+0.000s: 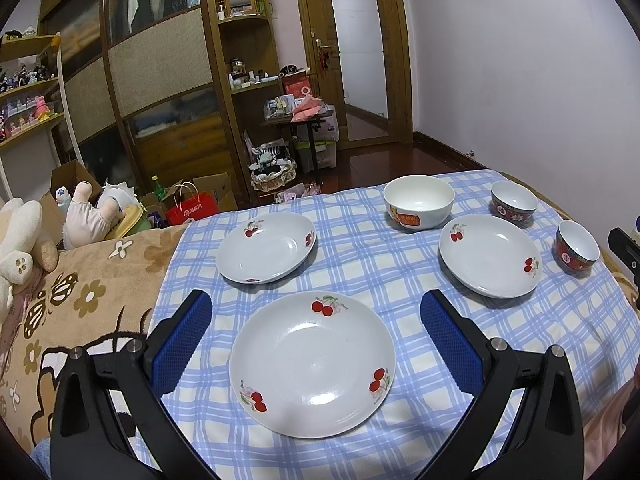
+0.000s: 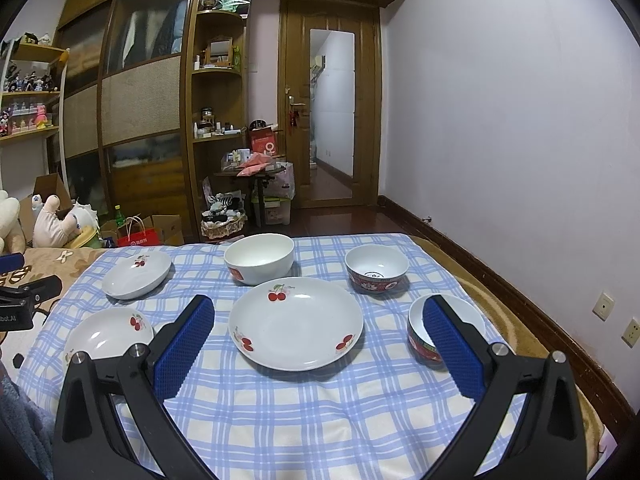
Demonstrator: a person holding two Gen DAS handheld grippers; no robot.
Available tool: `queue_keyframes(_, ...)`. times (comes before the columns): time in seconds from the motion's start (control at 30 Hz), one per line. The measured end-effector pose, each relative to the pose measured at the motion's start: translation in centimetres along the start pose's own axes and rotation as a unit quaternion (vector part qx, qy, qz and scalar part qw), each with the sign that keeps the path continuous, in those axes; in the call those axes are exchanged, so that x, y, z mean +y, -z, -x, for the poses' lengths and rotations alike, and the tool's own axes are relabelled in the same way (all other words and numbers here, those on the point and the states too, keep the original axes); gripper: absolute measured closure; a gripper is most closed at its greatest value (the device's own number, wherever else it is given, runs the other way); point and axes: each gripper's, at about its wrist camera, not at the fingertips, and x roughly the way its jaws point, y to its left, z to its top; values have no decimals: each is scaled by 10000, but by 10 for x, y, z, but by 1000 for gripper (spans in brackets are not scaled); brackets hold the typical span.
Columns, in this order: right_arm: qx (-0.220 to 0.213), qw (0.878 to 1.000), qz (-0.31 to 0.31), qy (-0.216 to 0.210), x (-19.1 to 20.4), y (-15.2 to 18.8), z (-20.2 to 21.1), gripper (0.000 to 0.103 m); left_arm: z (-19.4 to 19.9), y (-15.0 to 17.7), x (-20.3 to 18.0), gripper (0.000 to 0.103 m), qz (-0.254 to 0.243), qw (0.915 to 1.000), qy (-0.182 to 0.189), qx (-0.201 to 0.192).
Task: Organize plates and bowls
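Three white cherry-print plates lie on the blue checked cloth. In the left wrist view the near plate (image 1: 312, 364) sits between the fingers of my open, empty left gripper (image 1: 316, 320), with a second plate (image 1: 266, 247) far left and a third plate (image 1: 490, 255) at right. A large white bowl (image 1: 418, 201) and two small red bowls (image 1: 513, 201) (image 1: 576, 249) stand behind. In the right wrist view my right gripper (image 2: 318, 314) is open and empty, hovering above the middle plate (image 2: 296, 323). The near red bowl (image 2: 420, 332) is partly hidden behind its right finger (image 2: 452, 344).
The checked cloth (image 1: 360, 264) covers a bed with a brown flower blanket (image 1: 80, 300) and plush toys (image 1: 24, 232) at left. Wardrobe, shelves and a cluttered small table (image 1: 296, 120) stand beyond. The wall (image 2: 520, 120) runs along the right side.
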Motion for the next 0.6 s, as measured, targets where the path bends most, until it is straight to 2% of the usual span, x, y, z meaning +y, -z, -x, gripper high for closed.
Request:
queue_keyframes(0.3, 73, 9999, 95, 86, 1, -5, 2, 0, -14, 4, 7, 1, 77, 9987, 168, 467)
queue_keyframes(0.4, 85, 9997, 216, 106, 4, -8, 3, 0, -16, 0, 7, 1, 72, 9985, 200, 514)
queue_keyframes(0.6, 183, 9995, 238, -84, 17, -14, 1, 0, -26, -8, 13, 1, 162, 9964, 328, 765)
